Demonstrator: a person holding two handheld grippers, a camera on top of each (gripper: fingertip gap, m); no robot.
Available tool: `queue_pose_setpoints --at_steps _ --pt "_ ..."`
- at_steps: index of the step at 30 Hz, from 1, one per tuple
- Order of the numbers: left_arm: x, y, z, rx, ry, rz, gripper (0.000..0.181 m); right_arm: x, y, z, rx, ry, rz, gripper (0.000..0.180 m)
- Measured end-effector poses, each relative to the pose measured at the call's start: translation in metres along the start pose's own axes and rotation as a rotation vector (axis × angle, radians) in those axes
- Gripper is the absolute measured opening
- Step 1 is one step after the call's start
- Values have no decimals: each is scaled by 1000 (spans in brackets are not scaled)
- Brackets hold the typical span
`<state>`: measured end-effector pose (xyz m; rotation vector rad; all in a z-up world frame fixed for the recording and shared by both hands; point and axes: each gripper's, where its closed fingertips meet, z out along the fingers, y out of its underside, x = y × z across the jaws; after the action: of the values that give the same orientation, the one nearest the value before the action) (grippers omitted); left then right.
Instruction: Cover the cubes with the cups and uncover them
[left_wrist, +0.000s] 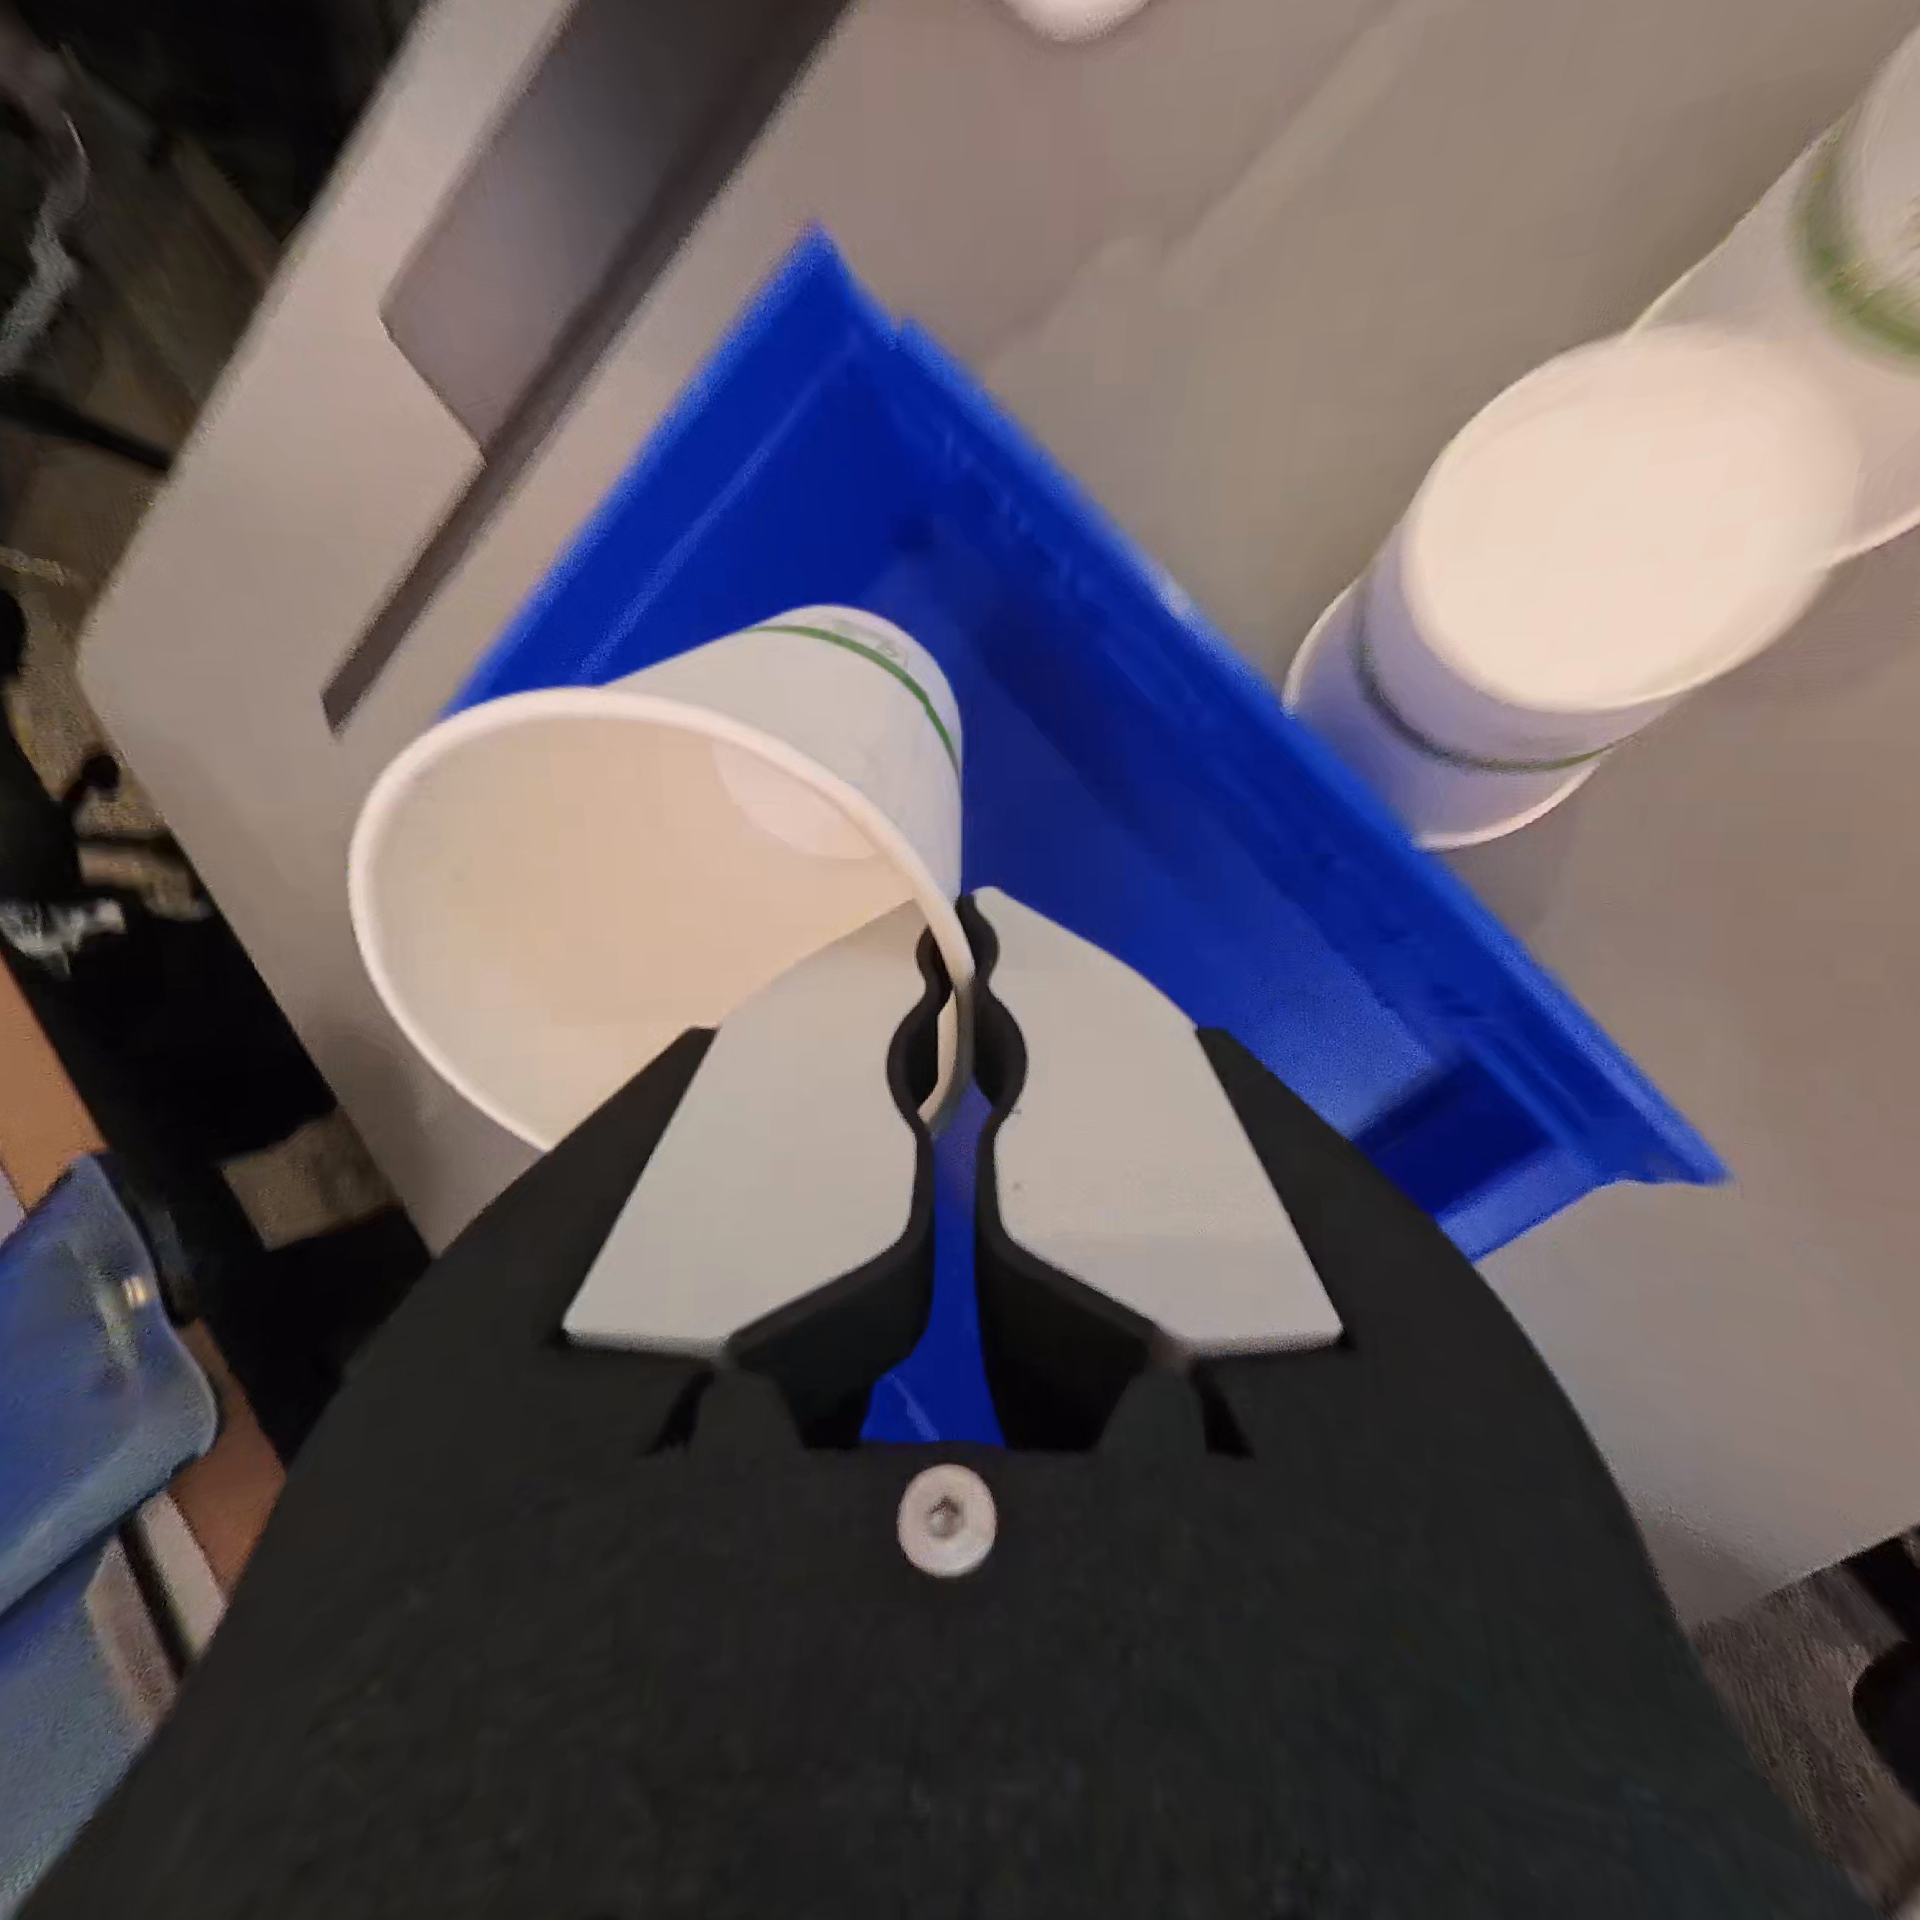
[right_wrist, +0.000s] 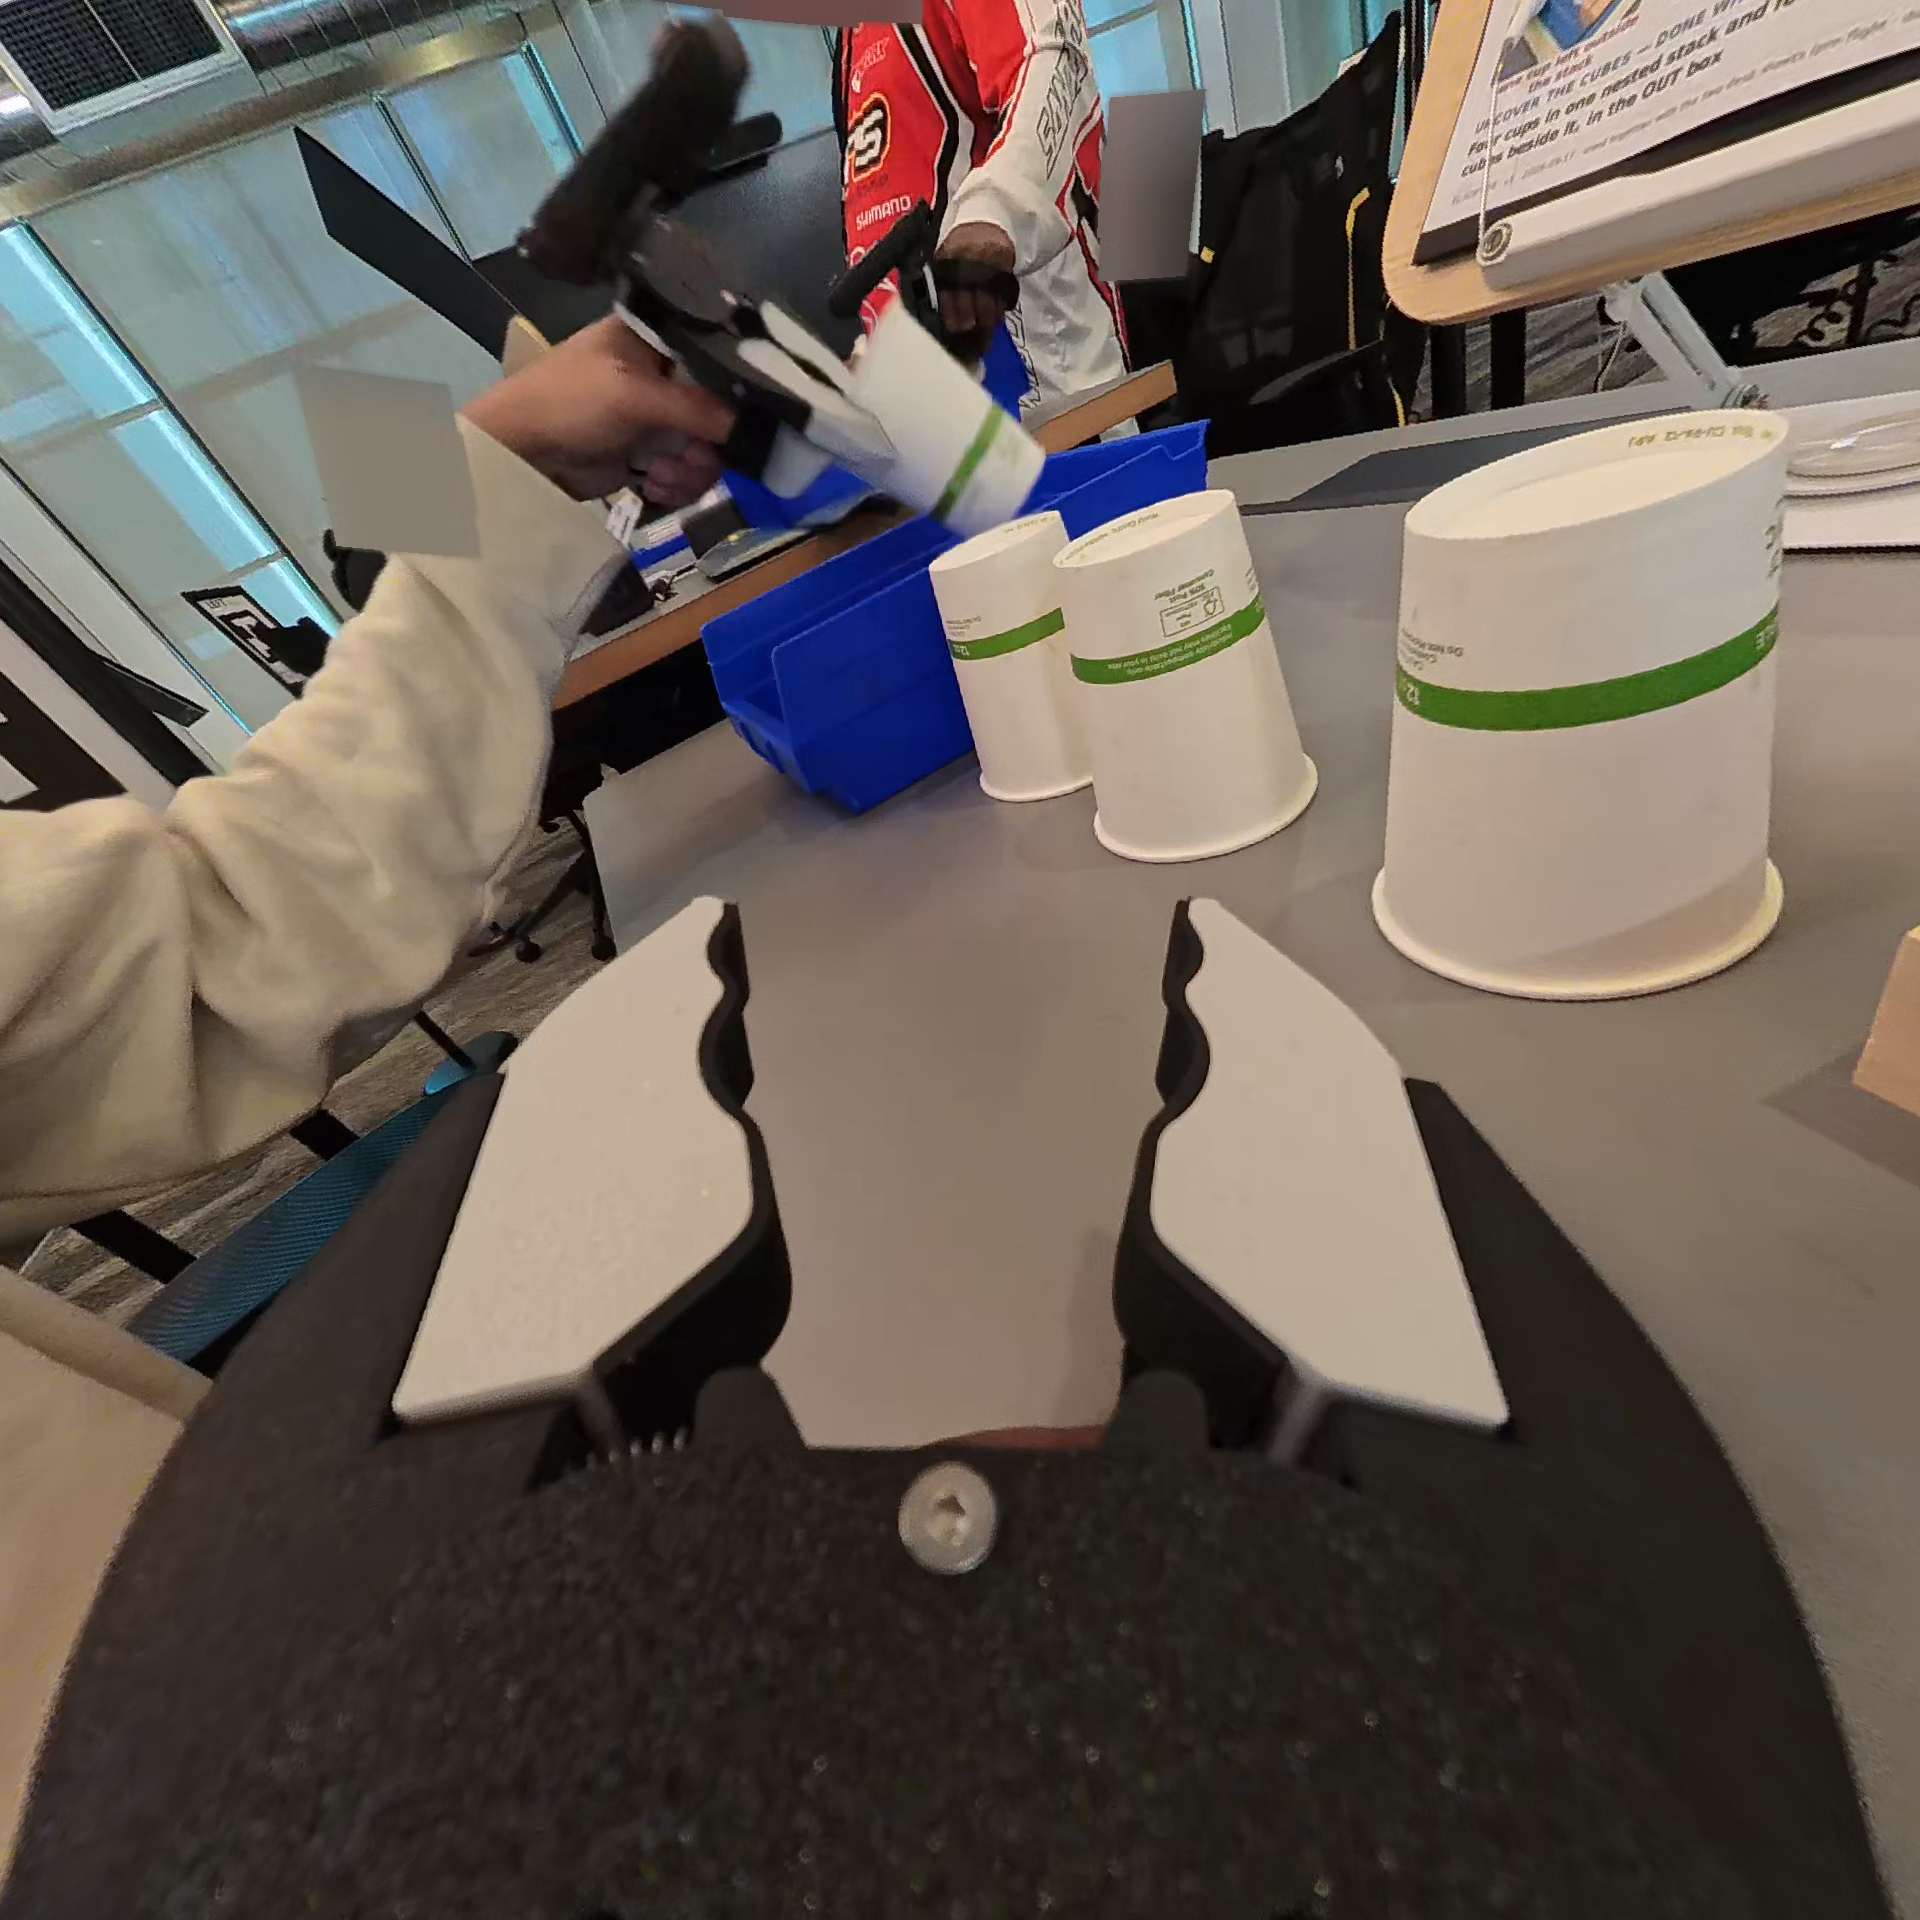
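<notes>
Jaws, left wrist view: left gripper (left_wrist: 971, 940) pinches the rim of a paper cup (left_wrist: 665, 831) held above the blue bin (left_wrist: 1195, 831).
Jaws, right wrist view: right gripper (right_wrist: 956, 920) spread over the grey table (right_wrist: 935, 1039).
Cups: three upturned cups (right_wrist: 1184, 675) stand far right beside the bin.

Cups: four in all, white paper with a green band. One held (right_wrist: 940, 442), pinched at the rim and lifted over the bin; three upside down on the table: far cup (right_wrist: 1013, 665), middle cup (right_wrist: 1184, 675), near cup (right_wrist: 1579, 727).

Bins: one, blue (right_wrist: 831, 675).

Grippers: two; left gripper (left_wrist: 961, 971), right gripper (right_wrist: 956, 935).

Wooden block: one, partly showing at right edge (right_wrist: 1891, 1029).

Cubes: none countable in view.

Tables: one grey table (right_wrist: 935, 1091).
</notes>
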<state>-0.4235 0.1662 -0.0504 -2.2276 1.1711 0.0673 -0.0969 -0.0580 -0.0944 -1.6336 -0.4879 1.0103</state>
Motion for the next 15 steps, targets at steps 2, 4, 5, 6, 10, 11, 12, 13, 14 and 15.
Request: queue_pose_setpoints --at_steps 2,4,5,6,10,11,12,13,14,15 --pt "14 -20 -29 147 52 3 1 -1 0 1 0 -5 6 77" --pt "39 -38 -56 280 135 34 1 -2 1 2 -3 -12 10 76" --pt "54 -45 -69 347 178 64 1 -3 0 2 -3 -15 11 76" --pt "69 -50 -80 397 220 90 1 -3 0 3 -1 -18 14 76" --pt "121 -55 -99 471 338 186 1 -3 -1 2 4 -24 17 76" --pt "131 -55 -100 473 361 207 1 -3 -1 2 2 -21 11 76" --pt "140 -54 -99 466 375 226 1 -3 -1 2 -2 -19 3 76" --pt "146 -55 -98 459 384 240 1 -3 -1 2 -4 -16 -3 76" --pt "152 -55 -96 453 393 252 0 -3 -1 2 -6 -15 -8 76" --pt "156 -56 -96 451 402 261 0 -3 -1 2 -7 -15 -11 76"
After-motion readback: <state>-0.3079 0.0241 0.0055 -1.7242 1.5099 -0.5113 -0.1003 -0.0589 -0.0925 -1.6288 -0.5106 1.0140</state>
